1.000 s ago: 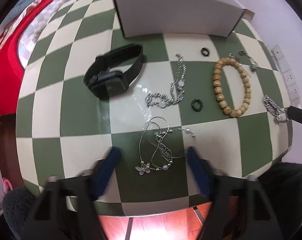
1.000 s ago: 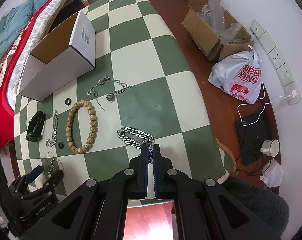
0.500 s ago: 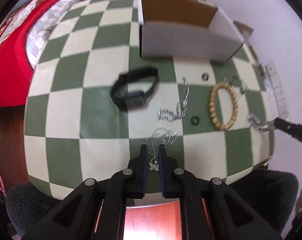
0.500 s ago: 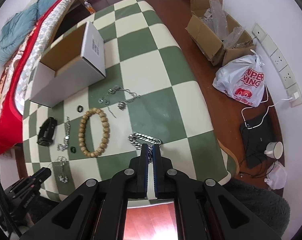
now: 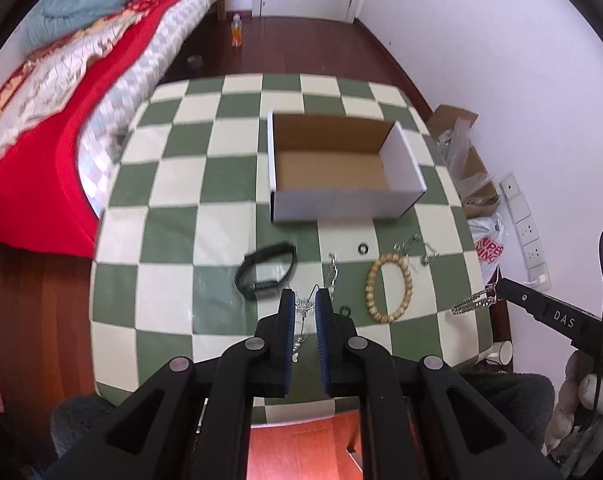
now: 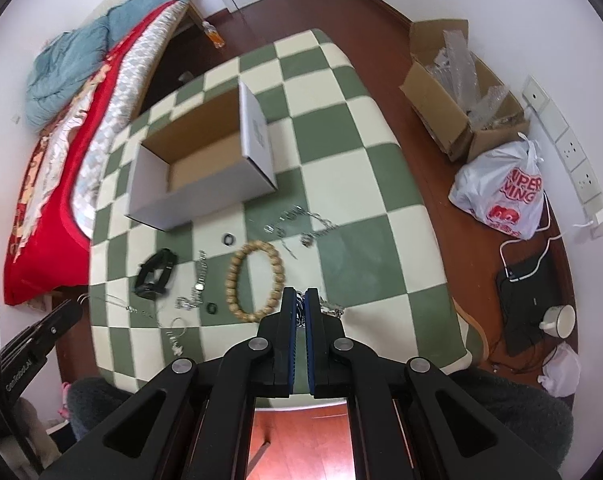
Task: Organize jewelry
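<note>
My left gripper (image 5: 304, 299) is shut on a thin silver necklace (image 5: 301, 322) that hangs from it above the checkered table (image 5: 173, 216). My right gripper (image 6: 300, 297) is shut on a chunky silver chain bracelet (image 6: 329, 307), which also shows dangling in the left wrist view (image 5: 474, 303). An open white cardboard box (image 5: 341, 168) stands at the table's middle, empty inside. On the table lie a black smartwatch (image 5: 267, 274), a wooden bead bracelet (image 5: 389, 287), a silver link chain (image 5: 332, 270), two small dark rings (image 5: 363, 248) and another silver chain (image 6: 301, 226).
A red and blue bed (image 5: 61, 80) runs along the table's left side. A brown box (image 6: 461, 120) of packing, a white shopping bag (image 6: 505, 196), a cup (image 6: 559, 320) and cables lie on the wooden floor to the right, by the wall sockets.
My left gripper closed on the thin necklace and lifted it off the table. My right gripper rose with the chunky bracelet. Both cameras now sit higher above the table.
</note>
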Motion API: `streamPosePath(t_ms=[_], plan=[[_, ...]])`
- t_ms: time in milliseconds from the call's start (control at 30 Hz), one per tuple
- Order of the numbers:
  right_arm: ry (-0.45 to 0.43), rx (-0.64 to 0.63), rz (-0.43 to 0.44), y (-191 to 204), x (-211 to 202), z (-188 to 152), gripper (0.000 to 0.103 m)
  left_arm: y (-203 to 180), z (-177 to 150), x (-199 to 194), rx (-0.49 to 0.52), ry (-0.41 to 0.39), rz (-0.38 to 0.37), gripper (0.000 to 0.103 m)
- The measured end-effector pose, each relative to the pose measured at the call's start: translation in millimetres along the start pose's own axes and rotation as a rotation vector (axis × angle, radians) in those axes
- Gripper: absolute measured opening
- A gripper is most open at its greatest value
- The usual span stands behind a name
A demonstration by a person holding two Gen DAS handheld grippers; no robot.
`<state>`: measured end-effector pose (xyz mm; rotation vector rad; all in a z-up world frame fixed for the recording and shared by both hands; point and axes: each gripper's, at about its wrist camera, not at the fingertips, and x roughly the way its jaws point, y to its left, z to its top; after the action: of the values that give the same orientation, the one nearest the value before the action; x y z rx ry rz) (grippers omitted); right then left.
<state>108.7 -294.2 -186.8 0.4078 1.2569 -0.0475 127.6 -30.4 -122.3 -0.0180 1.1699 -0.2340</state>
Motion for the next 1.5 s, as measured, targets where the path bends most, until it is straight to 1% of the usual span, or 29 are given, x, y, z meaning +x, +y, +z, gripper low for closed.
streamPosePath(t_ms=[100, 267, 367, 400, 433, 533, 667, 733, 800, 833, 933, 967, 1000, 1067, 1100, 1133, 1200, 1267, 1333, 1400, 1500], plan=[[-0.02, -0.021, 0.007, 9.1, -14.1, 3.6, 0.004, -4.0, 8.8, -11.0, 0.001, -0.024, 0.017, 0.007], [-0.047, -0.068, 0.004, 28.0, -32.8, 11.5, 0.004, -12.7, 23.7, -23.8, -0.009, -0.043, 0.007, 0.007], [-0.068, -0.101, 0.0, 40.6, -44.3, 20.1, 0.004, -16.9, 38.3, -34.0, -0.014, -0.06, -0.013, 0.007], [-0.078, -0.112, 0.0, 45.1, -48.5, 23.7, 0.004, -18.7, 44.0, -38.0, -0.013, -0.068, -0.019, 0.007], [-0.093, -0.126, -0.001, 51.1, -54.7, 29.5, 0.004, -20.7, 50.1, -42.4, -0.011, -0.077, -0.024, 0.0], [-0.124, -0.154, 0.002, 64.4, -67.8, 43.6, 0.004, -27.0, 72.5, -59.4, -0.003, -0.109, -0.05, 0.0], [-0.164, -0.182, 0.011, 82.5, -80.0, 66.4, 0.004, -34.7, 100.9, -78.0, 0.024, -0.163, -0.047, 0.0], [-0.173, -0.192, 0.02, 92.4, -81.7, 78.6, 0.004, -34.0, 111.1, -83.8, 0.033, -0.182, -0.058, 0.0], [-0.175, -0.2, 0.023, 99.5, -81.7, 87.4, 0.004, -28.9, 111.4, -82.4, 0.049, -0.19, -0.069, 0.001], [-0.174, -0.208, 0.025, 102.5, -80.5, 90.3, 0.004, -25.3, 106.8, -77.7, 0.05, -0.184, -0.06, 0.005], [-0.17, -0.21, 0.028, 102.2, -74.6, 86.9, 0.004, -9.1, 77.0, -43.9, 0.04, -0.135, -0.003, 0.006], [-0.167, -0.208, 0.028, 100.0, -71.1, 83.4, 0.004, -0.4, 61.6, -25.5, 0.021, -0.111, 0.043, 0.01], [-0.158, -0.202, 0.029, 96.8, -65.0, 78.9, 0.004, 5.2, 51.2, -13.4, 0.007, -0.092, 0.071, 0.026], [-0.129, -0.182, 0.031, 88.1, -47.8, 67.9, 0.004, 15.7, 24.0, 16.2, -0.013, -0.069, 0.142, 0.092], [-0.109, -0.172, 0.024, 82.2, -36.5, 61.2, 0.004, 18.9, 13.5, 26.7, -0.026, -0.064, 0.152, 0.097], [-0.092, -0.162, 0.019, 78.0, -27.5, 55.9, 0.004, 20.6, 5.1, 35.2, -0.035, -0.053, 0.151, 0.097], [-0.042, -0.129, 0.018, 65.8, -5.1, 43.9, 0.004, 18.8, -13.0, 59.7, -0.041, -0.001, 0.164, 0.097], [-0.015, -0.108, 0.01, 55.6, 10.2, 34.0, 0.004, 12.5, -24.6, 75.3, -0.037, 0.024, 0.169, 0.097], [0.01, -0.084, -0.001, 44.9, 24.9, 25.5, 0.004, 5.1, -31.3, 88.5, -0.039, 0.054, 0.19, 0.097], [0.027, -0.069, -0.009, 36.8, 35.1, 18.5, 0.004, -1.4, -35.6, 105.9, -0.054, 0.089, 0.177, 0.097], [0.035, -0.057, -0.027, 27.4, 43.7, 13.5, 0.004, -12.8, -35.7, 127.0, -0.025, 0.121, 0.195, 0.096]])
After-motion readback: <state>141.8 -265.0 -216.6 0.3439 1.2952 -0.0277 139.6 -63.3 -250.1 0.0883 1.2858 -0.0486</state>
